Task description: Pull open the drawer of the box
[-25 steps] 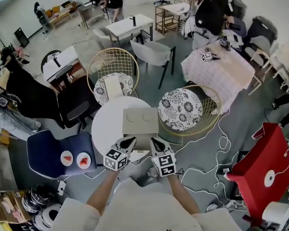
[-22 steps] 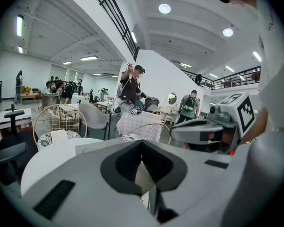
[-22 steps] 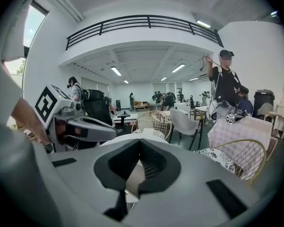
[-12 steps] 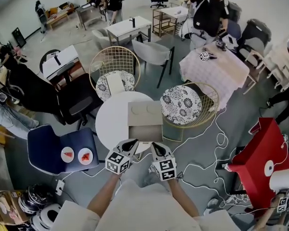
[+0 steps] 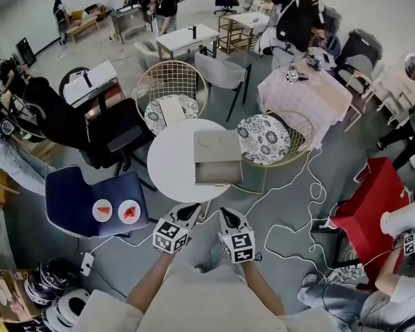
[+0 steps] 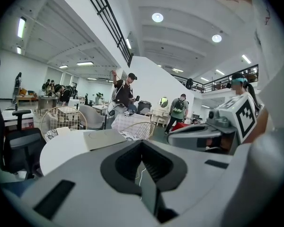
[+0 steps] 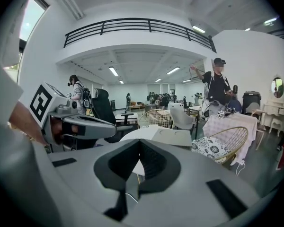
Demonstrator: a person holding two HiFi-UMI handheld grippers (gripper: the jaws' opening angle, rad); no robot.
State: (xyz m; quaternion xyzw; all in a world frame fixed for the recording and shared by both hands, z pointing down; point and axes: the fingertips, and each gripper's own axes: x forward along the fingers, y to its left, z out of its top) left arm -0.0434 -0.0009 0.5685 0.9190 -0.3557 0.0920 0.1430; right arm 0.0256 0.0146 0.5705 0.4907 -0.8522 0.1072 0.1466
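As we look down from the head view, box: flat beige rectangular box [image 5: 218, 151] with two round marks on its lid, lying on the right half of the table, close to the edge nearest us.
Drawer: drawer [image 5: 218, 174] in the box's near face, turned toward us; we cannot tell whether it stands out from the body.
Table: round white table [image 5: 169, 166] on a grey floor, chairs around it.
Left claw: grey left gripper [image 5: 192, 210] with a black-and-white marker cube, in our left hand, short of the table's near edge and apart from the box; jaws pressed together, nothing between them.
Right claw: grey right gripper [image 5: 224, 214] of the same build, just beside the left one, tip toward the box and apart from it; jaws pressed together, nothing held.
Far chair: gold wire chair [image 5: 169, 81] with a patterned cushion, behind the table.
Right chair: second gold wire chair [image 5: 301, 133], patterned cushion, just beside the box's right side.
Left chair: navy blue upholstered chair [image 5: 72, 196] bearing two small white plates [image 5: 102, 209] with red food.
Floor: white cables [image 5: 297, 216] looping to our right; red sheet-like object [image 5: 370, 203] beyond them.
People: several at tables farther off, among them a person in a black shirt [image 5: 297, 12] beside a pale checked tablecloth [image 5: 311, 92].
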